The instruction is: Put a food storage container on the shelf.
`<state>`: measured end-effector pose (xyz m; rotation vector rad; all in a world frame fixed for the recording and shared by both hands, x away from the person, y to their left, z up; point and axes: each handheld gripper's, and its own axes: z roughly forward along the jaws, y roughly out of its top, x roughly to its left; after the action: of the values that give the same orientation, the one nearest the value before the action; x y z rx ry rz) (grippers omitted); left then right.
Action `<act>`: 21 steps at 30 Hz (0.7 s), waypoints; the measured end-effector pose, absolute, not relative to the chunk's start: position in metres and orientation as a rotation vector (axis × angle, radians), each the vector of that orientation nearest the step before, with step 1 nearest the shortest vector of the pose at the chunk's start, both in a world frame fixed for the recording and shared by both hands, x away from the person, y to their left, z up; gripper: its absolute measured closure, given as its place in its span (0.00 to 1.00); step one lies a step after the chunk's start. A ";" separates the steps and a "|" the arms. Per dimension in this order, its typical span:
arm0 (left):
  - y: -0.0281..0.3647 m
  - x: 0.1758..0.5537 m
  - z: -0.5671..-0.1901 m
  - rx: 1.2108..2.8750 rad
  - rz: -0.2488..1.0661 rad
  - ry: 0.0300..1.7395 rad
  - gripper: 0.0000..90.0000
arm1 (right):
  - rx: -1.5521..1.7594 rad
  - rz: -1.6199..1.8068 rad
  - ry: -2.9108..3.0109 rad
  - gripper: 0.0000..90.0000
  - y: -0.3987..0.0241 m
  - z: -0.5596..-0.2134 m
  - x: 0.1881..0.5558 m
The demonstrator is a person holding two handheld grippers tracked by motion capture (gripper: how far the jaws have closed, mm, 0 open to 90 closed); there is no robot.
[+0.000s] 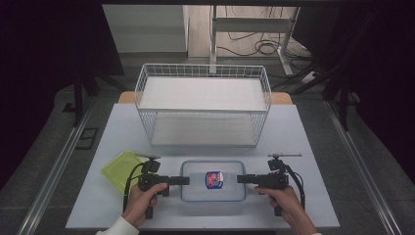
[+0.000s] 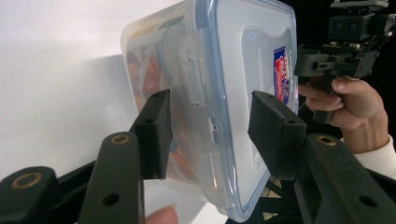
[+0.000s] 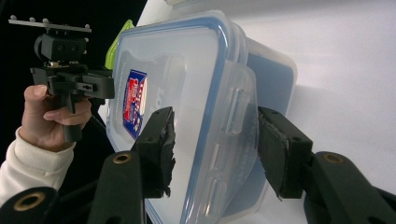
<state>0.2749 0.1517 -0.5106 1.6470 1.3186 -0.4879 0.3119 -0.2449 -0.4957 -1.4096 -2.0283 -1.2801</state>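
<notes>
Container (image 1: 213, 180) lies flat, long axis apparently running gripper (image 1: 183, 180) to gripper (image 1: 242, 179).

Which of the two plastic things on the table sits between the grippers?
The clear lidded container with the blue seal and sticker; the yellow-green lid lies off to its left.

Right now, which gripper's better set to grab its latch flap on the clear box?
Right, probably. The right gripper has open jaws bracketing a latch flap that stands out from the box. The flap at the left gripper lies flat against it.
</notes>
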 end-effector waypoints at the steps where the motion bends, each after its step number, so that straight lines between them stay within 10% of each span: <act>1: 0.151 0.274 -0.510 1.645 -0.484 1.320 0.57 | -1.412 -1.281 -2.029 0.54 -0.245 -0.495 0.311; 21: 0.153 0.270 -0.502 1.650 -0.426 1.292 0.58 | -1.418 -1.320 -2.075 0.55 -0.241 -0.484 0.304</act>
<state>0.2696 0.1528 -0.5021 1.6500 1.2923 -0.4259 0.3040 -0.2413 -0.4844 -1.4181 -2.0746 -1.3197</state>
